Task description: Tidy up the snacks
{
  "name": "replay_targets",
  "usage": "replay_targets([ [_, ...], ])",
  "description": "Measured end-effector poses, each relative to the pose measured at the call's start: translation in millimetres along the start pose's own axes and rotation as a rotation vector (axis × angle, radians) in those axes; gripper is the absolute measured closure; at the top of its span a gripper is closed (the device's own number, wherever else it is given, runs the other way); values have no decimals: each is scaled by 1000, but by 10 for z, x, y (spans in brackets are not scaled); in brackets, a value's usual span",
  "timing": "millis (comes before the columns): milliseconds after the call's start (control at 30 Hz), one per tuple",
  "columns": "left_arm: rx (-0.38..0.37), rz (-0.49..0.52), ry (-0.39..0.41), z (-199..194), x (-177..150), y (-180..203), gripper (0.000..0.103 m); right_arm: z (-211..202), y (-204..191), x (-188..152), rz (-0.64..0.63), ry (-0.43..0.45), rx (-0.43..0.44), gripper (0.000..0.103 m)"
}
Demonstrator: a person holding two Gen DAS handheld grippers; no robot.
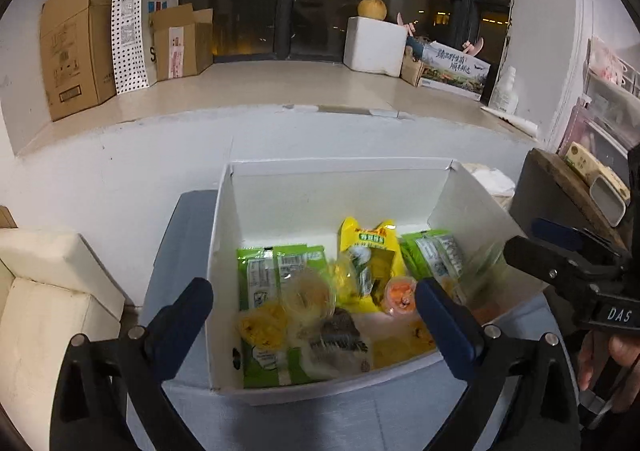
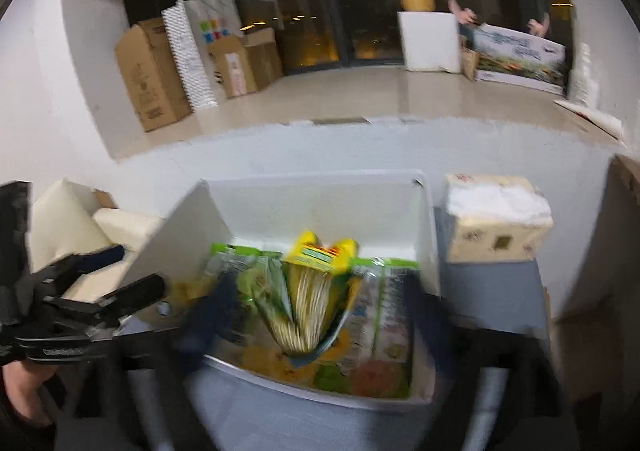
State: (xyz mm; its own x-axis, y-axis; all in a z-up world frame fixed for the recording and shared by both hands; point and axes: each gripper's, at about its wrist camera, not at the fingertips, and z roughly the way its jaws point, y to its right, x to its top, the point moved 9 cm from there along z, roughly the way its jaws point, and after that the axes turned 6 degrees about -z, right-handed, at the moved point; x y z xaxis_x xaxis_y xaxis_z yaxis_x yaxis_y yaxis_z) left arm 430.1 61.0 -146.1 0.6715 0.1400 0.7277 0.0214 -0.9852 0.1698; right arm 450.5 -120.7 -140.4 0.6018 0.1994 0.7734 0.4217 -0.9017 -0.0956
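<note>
A white open box (image 1: 276,207) holds several snacks: green packets (image 1: 264,271), a yellow bag (image 1: 370,247), clear jelly cups (image 1: 308,297) and an orange cup (image 1: 400,295). My left gripper (image 1: 316,315) is open and empty, its fingers spread over the box's near part. My right gripper (image 1: 536,247) shows at the box's right edge. In the blurred right wrist view the right gripper (image 2: 316,327) is open and empty above the box (image 2: 320,195), with the yellow bag (image 2: 316,291) between its fingers, untouched. The left gripper (image 2: 120,283) shows at the left.
The box stands on a grey surface (image 1: 360,419) against a white wall. A tissue pack (image 2: 496,227) sits right of the box. Cream cushions (image 1: 48,291) lie to the left. Cardboard boxes (image 1: 76,47) and a white foam box (image 1: 376,45) stand on the sill behind.
</note>
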Motion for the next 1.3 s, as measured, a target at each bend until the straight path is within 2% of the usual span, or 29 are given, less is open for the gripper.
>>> replay_targets([
  [167, 5, 6, -19, 30, -118, -6, 0, -58, 121, -126, 48, -20, -33, 3],
  [267, 35, 30, 14, -104, -123, 28, 0, -231, 133, -94, 27, 12, -64, 0],
  [367, 58, 33, 77, -356, -83, 58, 0, -493, 78, -42, -33, 53, -119, 0],
  [533, -11, -48, 174, -936, -103, 108, 0, -1132, -128, -65, -159, 172, -210, 0],
  [600, 12, -67, 224, -1174, -129, 90, 0, -1347, -196, -118, -182, 202, -221, 0],
  [667, 95, -65, 263, -1404, -188, 67, 0, -1575, -253, -190, -186, 239, -243, 0],
  [700, 136, -50, 275, -1530, -246, 79, 0, -1679, -286, -230, -183, 252, -245, 0],
  [767, 157, -18, 290, -1700, -351, 143, 0, -1853, -355, -309, -164, 261, -227, 0],
  [867, 118, 15, 273, -1928, -566, 292, 0, -2079, -472, -475, -98, 250, -133, 0],
  [967, 98, 12, 241, -2107, -816, 389, 0, -2230, -559, -649, -61, 220, -90, 0],
  [1133, 89, -11, 209, -2363, -1235, 442, 0, -2445, -698, -1004, -49, 202, -87, 0],
  [1300, 68, -41, 189, -2539, -1479, 421, 0, -2584, -744, -1264, -12, 182, -68, 0],
])
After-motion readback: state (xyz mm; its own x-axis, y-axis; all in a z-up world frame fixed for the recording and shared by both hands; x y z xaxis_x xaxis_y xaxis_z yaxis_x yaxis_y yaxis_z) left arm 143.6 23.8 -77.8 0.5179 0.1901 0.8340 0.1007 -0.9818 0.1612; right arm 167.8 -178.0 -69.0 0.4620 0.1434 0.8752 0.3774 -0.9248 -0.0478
